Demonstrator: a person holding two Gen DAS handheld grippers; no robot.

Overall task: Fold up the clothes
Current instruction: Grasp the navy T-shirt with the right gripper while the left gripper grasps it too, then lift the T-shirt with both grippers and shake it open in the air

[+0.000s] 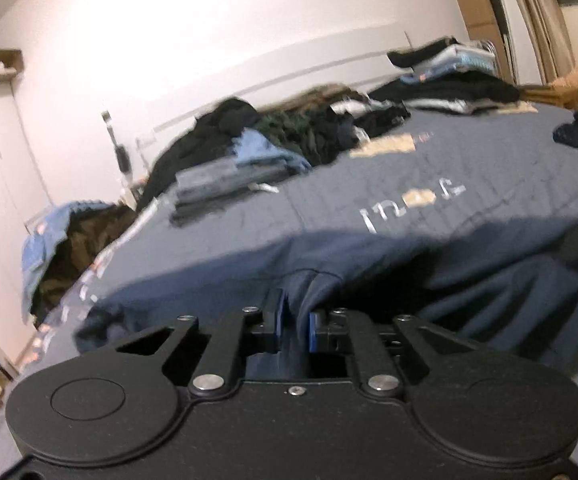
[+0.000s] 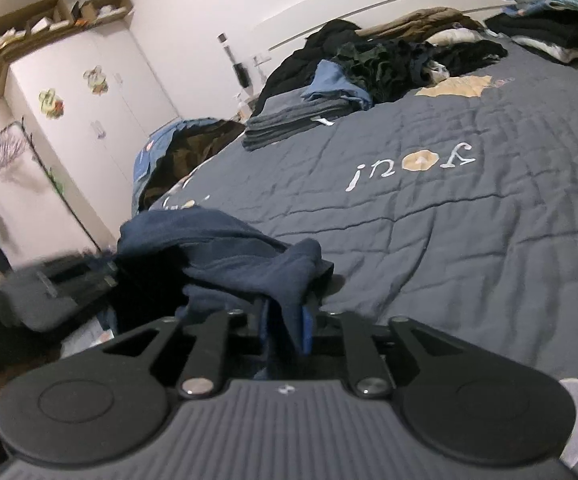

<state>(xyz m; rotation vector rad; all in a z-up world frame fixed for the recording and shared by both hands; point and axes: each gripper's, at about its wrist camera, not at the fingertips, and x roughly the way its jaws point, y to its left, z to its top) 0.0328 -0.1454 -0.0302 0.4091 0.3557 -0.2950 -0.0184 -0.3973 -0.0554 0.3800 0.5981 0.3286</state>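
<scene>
1. I had the navy garment (image 1: 389,264) draped over the near edge of the bed (image 2: 469,208), below the quilt's "you" lettering (image 2: 409,166).
2. My left gripper (image 1: 295,322) was clamped on a fold of that garment, cloth pinched between its blue pads.
3. My right gripper (image 2: 289,324) had cloth bunched between its jaws; I could not tell whether the pads were pressing it or had let go.
4. I judged this the start of a fold: both corners taken, garment not yet flat.
5. Next called for spreading it flat toward the lettering, clear of the folded stack (image 2: 289,126) beyond.
</scene>
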